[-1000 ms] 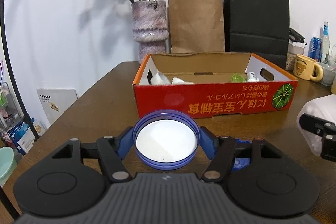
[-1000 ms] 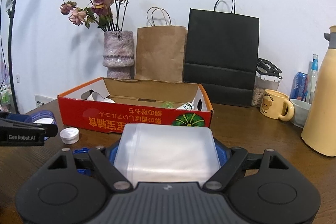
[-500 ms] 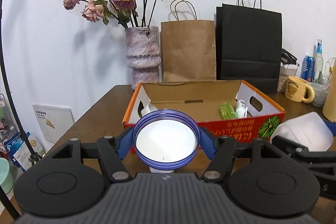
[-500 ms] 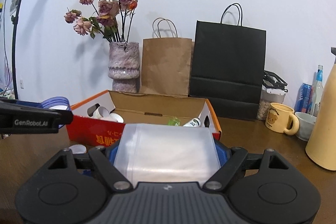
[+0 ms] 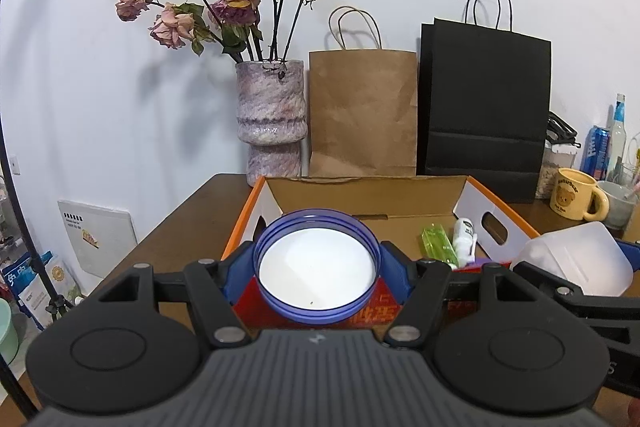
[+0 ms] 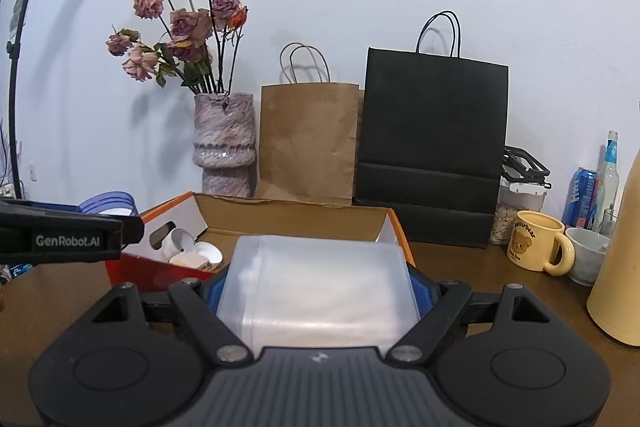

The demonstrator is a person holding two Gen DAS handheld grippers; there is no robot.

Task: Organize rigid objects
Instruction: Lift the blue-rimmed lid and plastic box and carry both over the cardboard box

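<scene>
The left claw point(image 5: 318, 267) pinches a round blue-rimmed lid point(image 5: 317, 267) with a smooth white inside, its blue pads pressed on the rim at either side. The lid is held off the desk, open face toward the camera, in front of the near red wall of a cardboard box point(image 5: 372, 195). The claw points slightly downward toward the box.

The right claw point(image 6: 318, 287) grips a frosted, translucent plastic tub point(image 6: 320, 287), boxy with rounded corners, blue pads against its two sides. It too is held above the desk, just before the box's right end; in the left view the tub point(image 5: 576, 259) shows beside the box's right wall.

The box is shallow, plain brown inside, orange on its edges, with cut hand-holes. Inside lie a clear green oblong point(image 5: 439, 242), a small white bottle point(image 5: 463, 235), and white caps point(image 6: 192, 251) at the left end.

The desk point(image 5: 188, 227) is dark wood. Behind the box stand a mottled purple vase point(image 5: 272, 115) of dried roses, a brown paper bag point(image 5: 362, 111) and a black one point(image 5: 484, 107). A yellow bear mug point(image 6: 536, 247) sits to the right.
</scene>
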